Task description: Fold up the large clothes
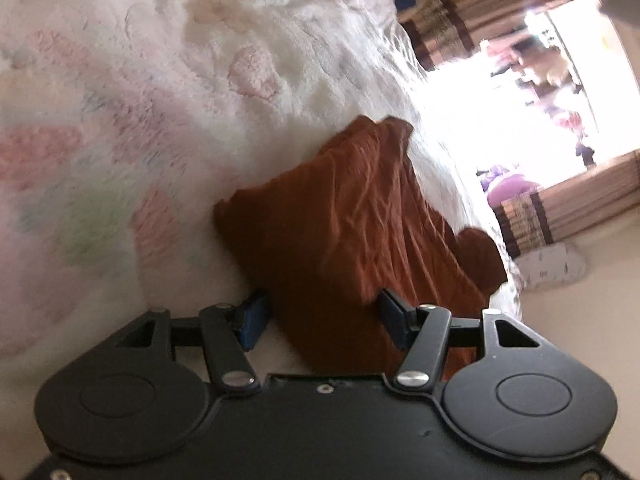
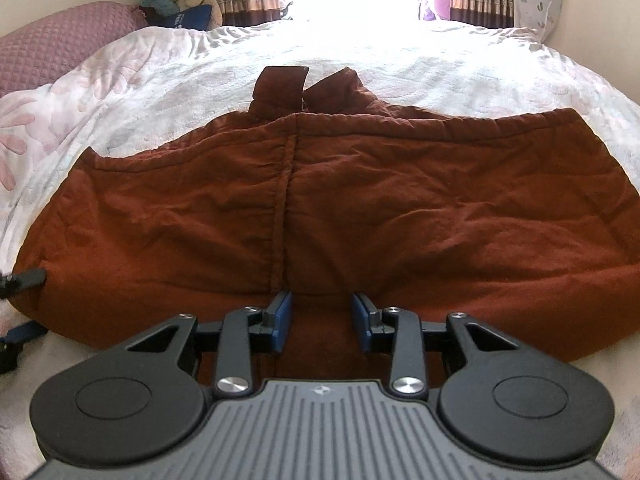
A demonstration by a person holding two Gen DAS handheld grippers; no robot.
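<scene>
Garment: the rust-brown padded garment (image 2: 320,200) lies spread before you on the floral bedspread (image 2: 440,68).
Left gripper (image 1: 324,316): your jaws stand wide, pads clear of fabric.
Right gripper (image 2: 320,320): your jaws part-open over the near hem, gripping nothing.

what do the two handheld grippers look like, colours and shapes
Both look the same in build: the left gripper and right gripper have matte black bodies with two round disc housings, black linkage arms on silver pivot screws, and blue pads on the fingers. The right one shows a grey ribbed panel with a small logo. No hands, sleeves or cables show.
</scene>
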